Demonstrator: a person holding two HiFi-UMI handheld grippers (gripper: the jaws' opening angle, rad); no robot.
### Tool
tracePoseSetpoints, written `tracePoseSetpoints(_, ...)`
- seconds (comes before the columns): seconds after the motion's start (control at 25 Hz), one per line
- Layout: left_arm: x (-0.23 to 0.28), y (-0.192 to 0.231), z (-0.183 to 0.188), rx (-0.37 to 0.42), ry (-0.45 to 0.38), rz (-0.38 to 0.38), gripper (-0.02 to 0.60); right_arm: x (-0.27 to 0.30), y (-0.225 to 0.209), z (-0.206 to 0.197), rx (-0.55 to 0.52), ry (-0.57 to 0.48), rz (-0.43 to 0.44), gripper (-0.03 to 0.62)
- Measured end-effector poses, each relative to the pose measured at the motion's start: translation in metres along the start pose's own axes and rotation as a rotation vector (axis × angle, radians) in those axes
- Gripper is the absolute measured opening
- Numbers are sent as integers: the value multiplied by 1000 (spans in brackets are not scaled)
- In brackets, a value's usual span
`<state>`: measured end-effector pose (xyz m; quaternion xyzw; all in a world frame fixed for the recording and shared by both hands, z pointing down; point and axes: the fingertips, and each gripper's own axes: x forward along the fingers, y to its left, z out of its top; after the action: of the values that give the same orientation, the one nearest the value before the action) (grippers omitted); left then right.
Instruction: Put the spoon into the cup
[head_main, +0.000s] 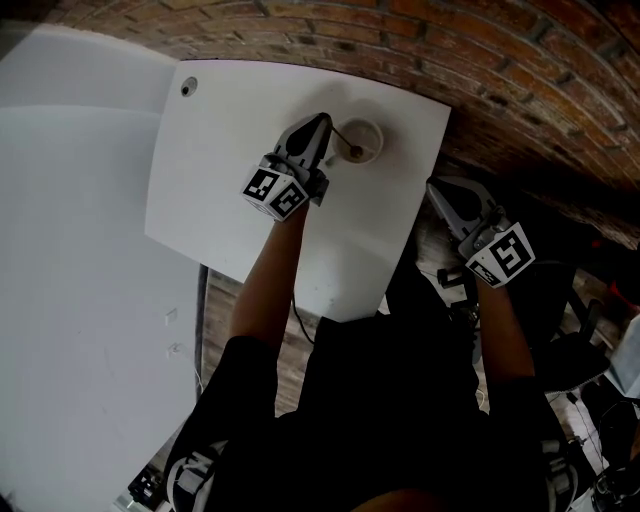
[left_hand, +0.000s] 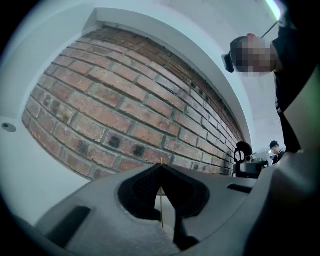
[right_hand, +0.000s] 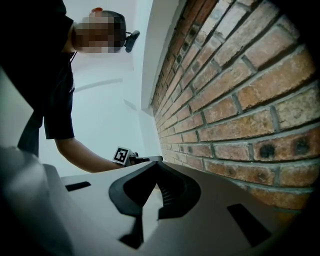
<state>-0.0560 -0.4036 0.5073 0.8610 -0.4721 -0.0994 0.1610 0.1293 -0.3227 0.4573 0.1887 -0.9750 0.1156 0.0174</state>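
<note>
A white cup (head_main: 366, 138) stands near the far edge of the white table (head_main: 220, 170). A thin spoon (head_main: 345, 138) slants into it, with its dark bowl end inside the cup. My left gripper (head_main: 321, 122) is right beside the cup on its left, shut on the spoon's handle. In the left gripper view that handle (left_hand: 161, 200) shows as a thin pale line between the closed jaws of the left gripper (left_hand: 161, 167). My right gripper (head_main: 441, 192) hangs off the table's right edge, shut and holding nothing. In its own view the right gripper (right_hand: 159, 165) faces the brick wall.
A brick wall (head_main: 480, 70) runs close behind the table. A small round hole (head_main: 187, 88) sits in the table's far left corner. A large white panel (head_main: 70, 250) lies to the left. Dark chairs and cables (head_main: 590, 350) crowd the floor at the right.
</note>
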Motion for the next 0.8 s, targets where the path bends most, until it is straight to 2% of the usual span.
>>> tracePoseSetpoints(0.36,4,0,-13,8,34,-7,15,-1,-2,0,17,-10,-6,6)
tracePoseSetpoints(0.6,6,13,-18,-39,44,7,17,-3,-4,-1,23,-11,-12,6)
tracePoseSetpoints(0.8,6,22,-21,-45,56,34,17,-6,-5,1,29,-17,-19,6)
